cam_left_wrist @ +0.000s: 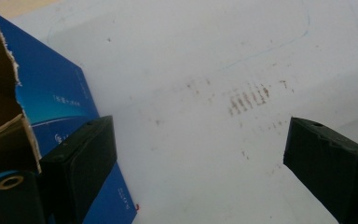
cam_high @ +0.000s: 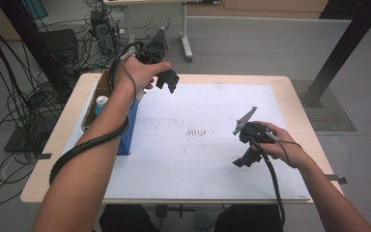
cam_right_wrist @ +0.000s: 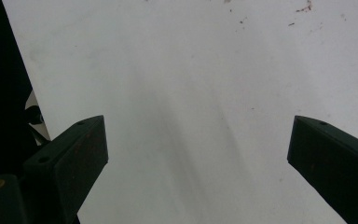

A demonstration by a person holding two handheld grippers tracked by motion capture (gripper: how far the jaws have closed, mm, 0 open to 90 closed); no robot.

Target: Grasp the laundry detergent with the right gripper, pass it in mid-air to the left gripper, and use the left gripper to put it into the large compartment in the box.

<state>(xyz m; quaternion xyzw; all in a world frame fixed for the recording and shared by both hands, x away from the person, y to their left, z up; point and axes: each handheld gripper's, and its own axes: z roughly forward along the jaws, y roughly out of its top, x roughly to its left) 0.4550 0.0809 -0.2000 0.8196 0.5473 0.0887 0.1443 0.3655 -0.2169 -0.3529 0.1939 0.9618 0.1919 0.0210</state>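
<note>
hovering just beside the blue carton point(cam_high: 127, 130), left gripper point(cam_high: 166, 79) gapes, empty; right gripper point(cam_high: 246, 159) likewise, well apart. carton at surface point(cam_high: 212, 159) left edge; judged light, crushable; grip its stiff side walls.

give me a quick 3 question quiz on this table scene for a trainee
1. True or false: the left gripper is clamped on the blue box.
2. Multiple choice: where does the blue box stand? A) at the left side of the white sheet B) at the table's right edge C) under the right gripper
3. Fill in: the brown smudges lie near the ____ of the white sheet.

Key:
1. False; its jaws stand wide apart with nothing between them, and it is held above the table's far left part.
2. A
3. middle
</note>
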